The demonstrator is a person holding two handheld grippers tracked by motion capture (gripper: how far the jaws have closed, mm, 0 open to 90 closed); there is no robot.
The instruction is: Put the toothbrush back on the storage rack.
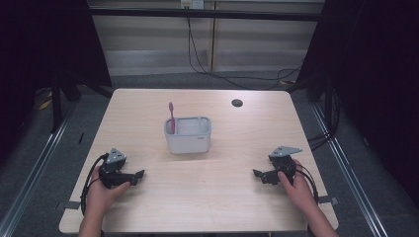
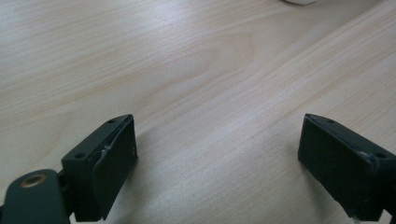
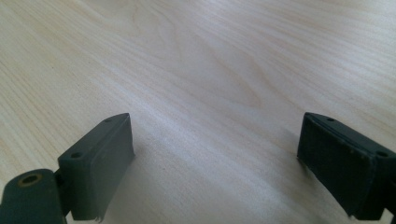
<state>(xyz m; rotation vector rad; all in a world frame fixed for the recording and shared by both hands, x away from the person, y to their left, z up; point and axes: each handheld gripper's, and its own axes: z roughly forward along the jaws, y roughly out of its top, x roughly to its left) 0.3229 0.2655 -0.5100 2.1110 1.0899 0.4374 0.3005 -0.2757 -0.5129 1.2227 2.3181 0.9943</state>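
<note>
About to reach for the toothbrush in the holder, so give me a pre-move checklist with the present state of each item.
1. Left gripper open with nothing between its jaws: ok.
2. Right gripper open with nothing between its jaws: ok.
3. Pink toothbrush upright in the left compartment of the white holder: ok.
4. Handle end sticks up above the holder's rim for a grasp: ok.
5. Bare table between both grippers and the holder: ok.
6. Whether the holder will stay put when the toothbrush is lifted: cannot tell.
</note>
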